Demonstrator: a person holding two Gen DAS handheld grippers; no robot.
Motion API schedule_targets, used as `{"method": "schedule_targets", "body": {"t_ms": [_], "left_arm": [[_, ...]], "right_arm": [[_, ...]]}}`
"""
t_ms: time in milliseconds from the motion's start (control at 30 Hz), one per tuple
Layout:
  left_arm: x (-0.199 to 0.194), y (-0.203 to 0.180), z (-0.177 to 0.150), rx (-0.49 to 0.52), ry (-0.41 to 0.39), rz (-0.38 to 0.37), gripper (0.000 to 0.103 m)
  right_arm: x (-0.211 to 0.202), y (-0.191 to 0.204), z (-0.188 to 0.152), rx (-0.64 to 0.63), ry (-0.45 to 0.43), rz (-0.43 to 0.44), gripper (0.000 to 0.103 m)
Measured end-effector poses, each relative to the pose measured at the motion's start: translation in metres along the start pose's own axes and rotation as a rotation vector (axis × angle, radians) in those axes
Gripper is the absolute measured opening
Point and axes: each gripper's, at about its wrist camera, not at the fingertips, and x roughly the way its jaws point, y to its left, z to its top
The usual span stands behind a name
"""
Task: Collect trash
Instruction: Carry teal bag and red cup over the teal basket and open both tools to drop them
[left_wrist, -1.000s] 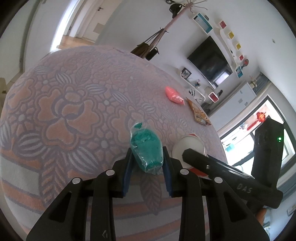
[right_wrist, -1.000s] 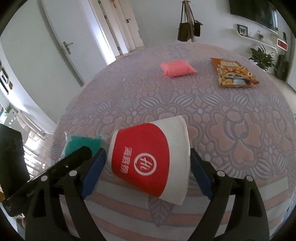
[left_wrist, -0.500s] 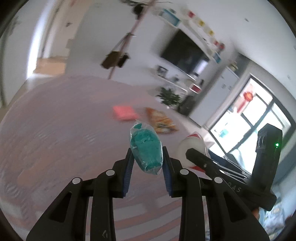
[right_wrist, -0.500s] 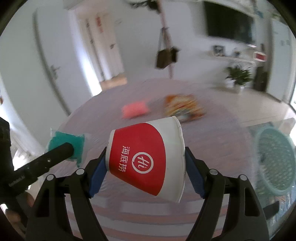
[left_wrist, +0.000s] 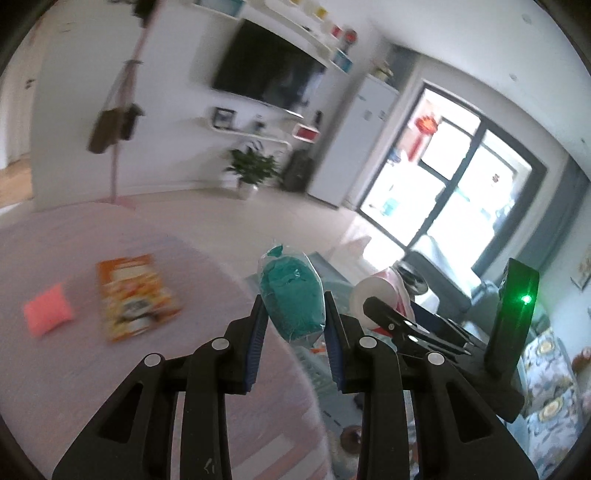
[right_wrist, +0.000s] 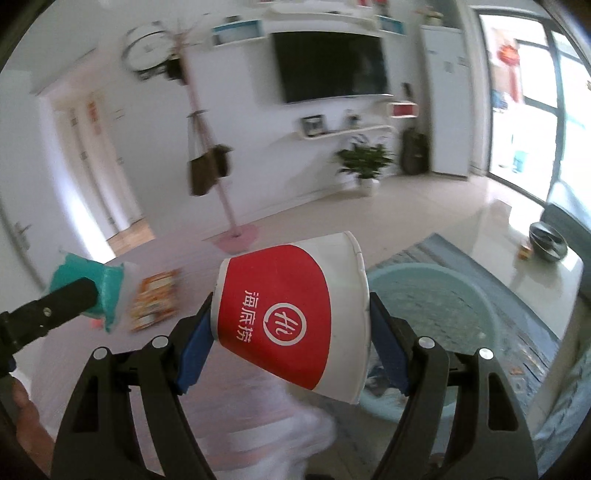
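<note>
White walls, wall-mounted television (right_wrist: 328, 66), bright window (left_wrist: 454, 184)

Ahead of me a dark television (right_wrist: 328, 66) hangs on the white wall, a potted plant (right_wrist: 364, 162) stands beneath its shelf, and a pink coat stand (right_wrist: 207, 147) carries a brown bag (right_wrist: 205, 170).

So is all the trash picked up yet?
Not yet. The left gripper holds a green bag and the right gripper holds a paper cup, neither dropped in the blue basket. A pink bag and orange packet lie on the table.
</note>
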Motion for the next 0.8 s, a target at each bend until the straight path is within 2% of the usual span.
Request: {"method": "schedule_targets", "body": {"t_ms": [133, 267, 433, 567, 600, 633, 667, 700, 800], "left_arm": [[0.051, -0.017, 0.006, 0.012, 0.08, -0.051, 0.028], [0.1, -0.03, 0.005, 0.025, 0.168, -0.094, 0.028], [0.146, -0.037, -0.002, 0.022, 0.241, -0.119, 0.028], [0.178, -0.043, -0.004, 0.022, 0.299, -0.135, 0.028], [0.184, -0.044, -0.005, 0.026, 0.306, -0.132, 0.034], [0.19, -0.046, -0.007, 0.034, 0.318, -0.132, 0.047], [0.195, -0.046, -0.009, 0.033, 0.323, -0.13, 0.052], [0.197, -0.047, -0.009, 0.031, 0.322, -0.13, 0.056], [0.201, -0.046, -0.013, 0.028, 0.339, -0.133, 0.057]], "right_arm": [[0.017, -0.047, 0.002, 0.081, 0.027, -0.062, 0.074], [0.037, -0.088, -0.004, 0.16, 0.09, -0.108, 0.074], [0.057, -0.12, -0.014, 0.214, 0.15, -0.135, 0.074], [0.067, -0.132, -0.021, 0.242, 0.184, -0.166, 0.076], [0.068, -0.137, -0.022, 0.256, 0.186, -0.17, 0.076], [0.069, -0.138, -0.022, 0.266, 0.186, -0.176, 0.076], [0.069, -0.14, -0.022, 0.274, 0.188, -0.184, 0.076], [0.07, -0.142, -0.023, 0.277, 0.191, -0.189, 0.076], [0.068, -0.148, -0.025, 0.283, 0.192, -0.196, 0.076]]}}
